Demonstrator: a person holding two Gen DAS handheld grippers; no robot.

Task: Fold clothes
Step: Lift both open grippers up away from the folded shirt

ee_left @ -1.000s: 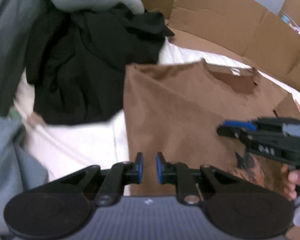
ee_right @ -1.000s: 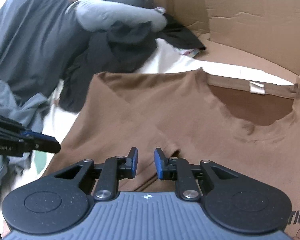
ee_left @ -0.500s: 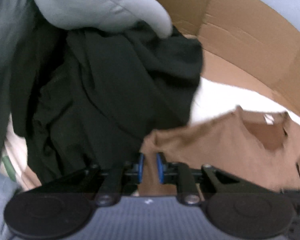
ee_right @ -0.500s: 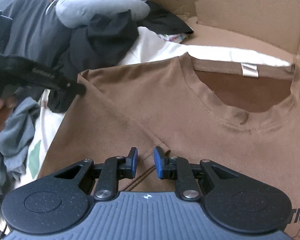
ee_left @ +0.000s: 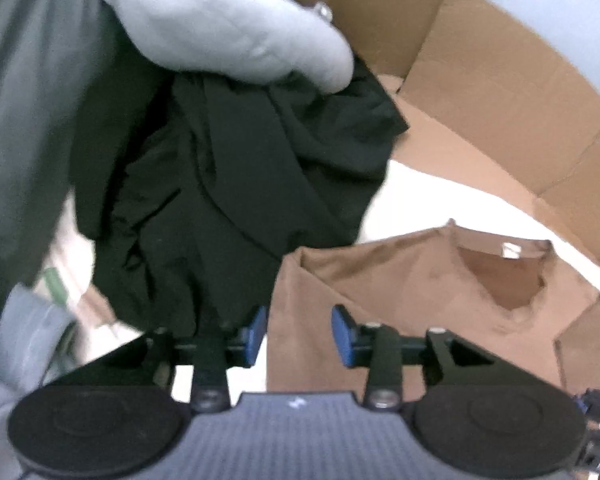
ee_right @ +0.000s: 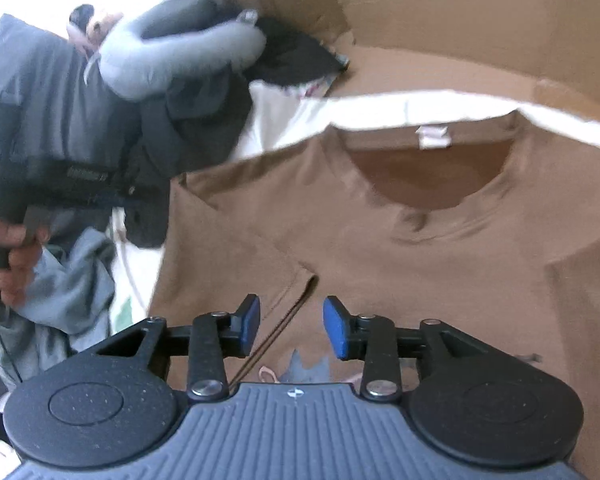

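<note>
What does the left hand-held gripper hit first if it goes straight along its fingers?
Probably the left edge of the brown T-shirt, right where it borders the white sheet. The left hand-held gripper has its jaws opening with nothing between them. Depth is unclear, and the black garment lies just to the left.

Light: soft, even daylight, fairly bright.
Source: seemingly upper left of the right wrist view, where the background is washed out white.
Glare: the white sheet [ee_right: 380, 106] is overexposed, without detail.
Shadows: faint; the black clothes [ee_left: 240, 200] lose their folds in darkness.
Blur: motion smear across both views, strongest on the left.
Distortion: strong fisheye curve, dark rounded corners.
</note>
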